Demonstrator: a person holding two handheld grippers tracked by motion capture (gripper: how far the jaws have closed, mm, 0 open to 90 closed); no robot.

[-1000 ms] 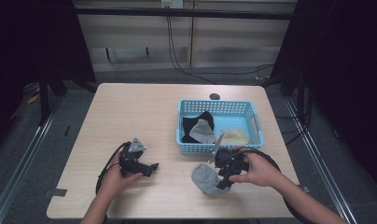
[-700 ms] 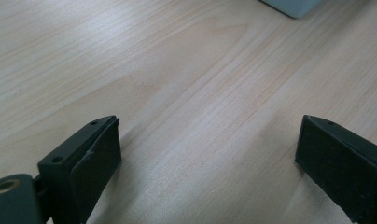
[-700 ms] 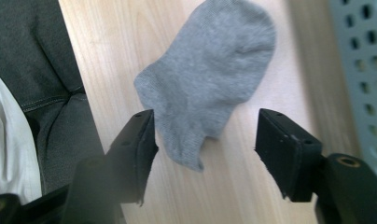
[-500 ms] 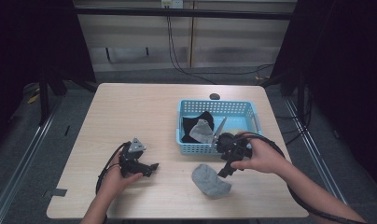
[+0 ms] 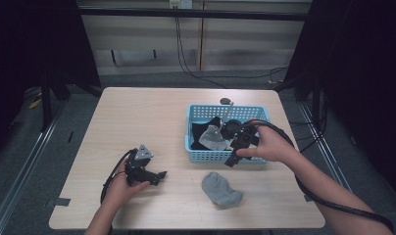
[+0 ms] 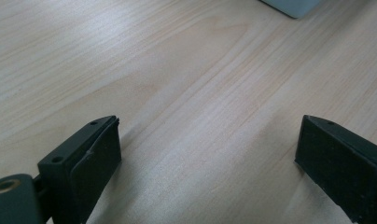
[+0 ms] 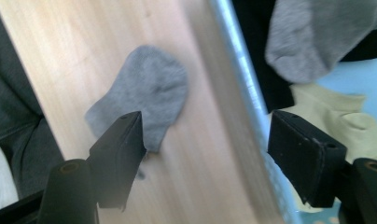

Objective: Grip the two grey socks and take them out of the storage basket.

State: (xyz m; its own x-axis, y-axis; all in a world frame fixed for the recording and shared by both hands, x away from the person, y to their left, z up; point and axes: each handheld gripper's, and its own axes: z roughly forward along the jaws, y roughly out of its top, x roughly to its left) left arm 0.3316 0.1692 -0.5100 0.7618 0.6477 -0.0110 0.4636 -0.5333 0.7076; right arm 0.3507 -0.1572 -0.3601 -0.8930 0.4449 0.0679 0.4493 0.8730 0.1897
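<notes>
One grey sock (image 5: 221, 189) already lies out on the surface (image 5: 137, 122) in front of the basket (image 5: 225, 155), where your right gripper (image 5: 232, 161), fingers just spread and empty, hangs over the rim and your left gripper (image 5: 159, 175) rests open, while more socks (image 5: 211, 137) wait heaped inside, their number unclear.

Sock on table (image 5: 221, 189) – plain grey. Basket (image 5: 223, 156) – light blue plastic w/ grey, black, pale yellow socks inside. Table (image 5: 137, 122) – pale wood grain. Grippers black.
</notes>
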